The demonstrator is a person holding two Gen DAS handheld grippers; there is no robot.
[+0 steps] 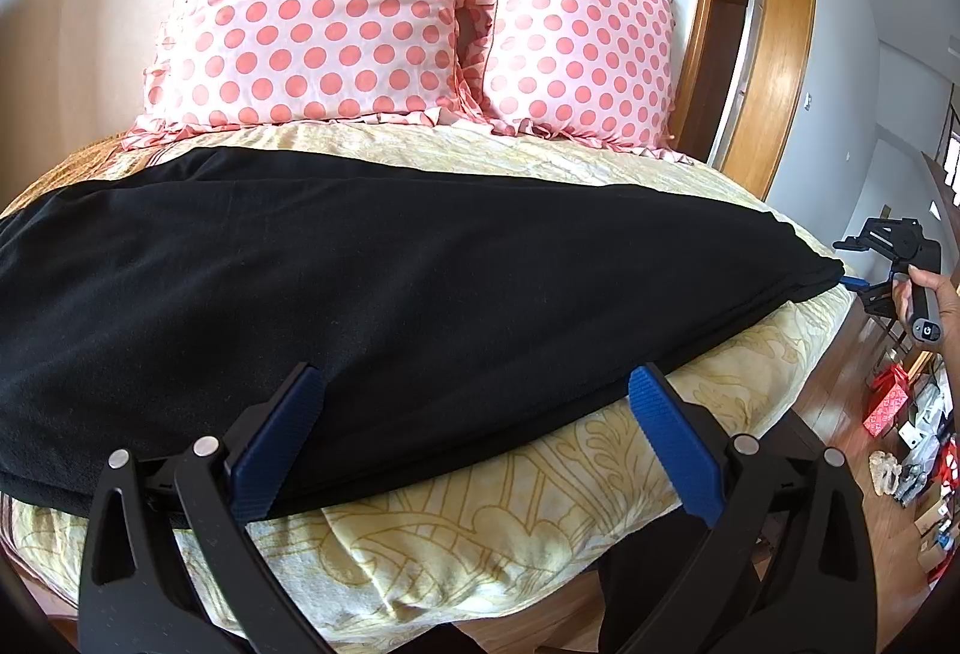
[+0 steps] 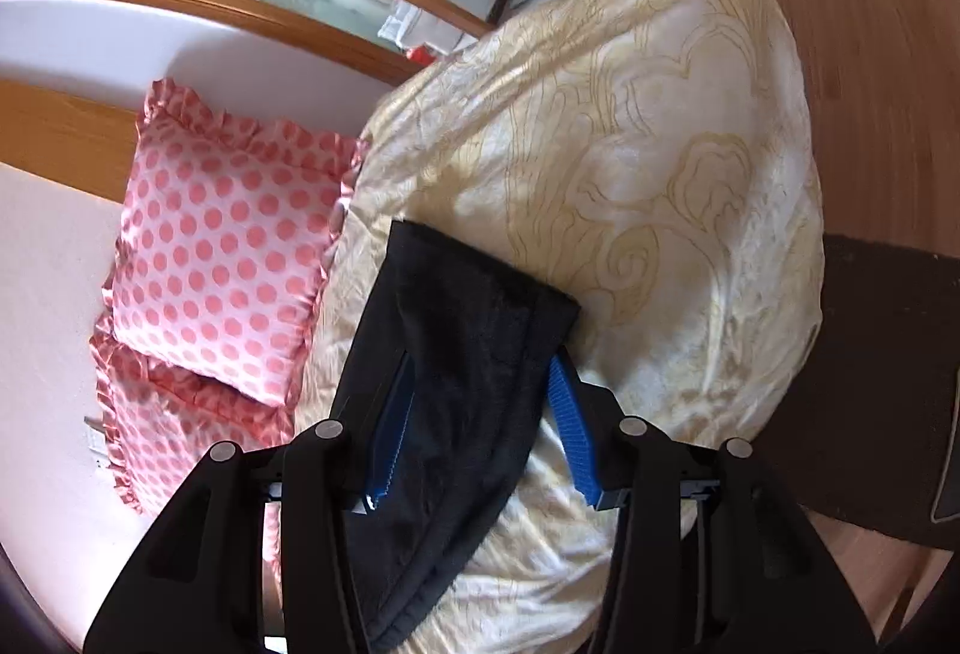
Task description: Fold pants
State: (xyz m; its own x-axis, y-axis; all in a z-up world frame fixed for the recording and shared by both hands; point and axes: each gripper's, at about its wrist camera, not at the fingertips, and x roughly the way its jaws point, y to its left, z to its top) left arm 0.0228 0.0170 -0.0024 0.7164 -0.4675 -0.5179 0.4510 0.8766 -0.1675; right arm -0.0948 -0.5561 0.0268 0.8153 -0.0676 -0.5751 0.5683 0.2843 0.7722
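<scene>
Black pants (image 1: pixel 360 282) lie stretched flat across a bed (image 1: pixel 540 480) covered in a yellow patterned spread, just in front of two pink polka-dot pillows (image 1: pixel 312 6) propped at the head of the bed. The left claw (image 1: pixel 474 438) is spread wide at the pants' near edge, one blue finger (image 1: pixel 276 444) over the cloth, the other (image 1: pixel 672 444) over the bedspread beside the pants. The right claw (image 2: pixel 474 414) has cloth from the narrow end of the pants between its fingers; whether it is pinching cannot be told. That end sits close to the bed's side edge. Bare bedspread lies around the pants. Beyond the bed, boxes and clutter (image 1: pixel 912 444) crowd the wood floor (image 2: pixel 870 54).
</scene>
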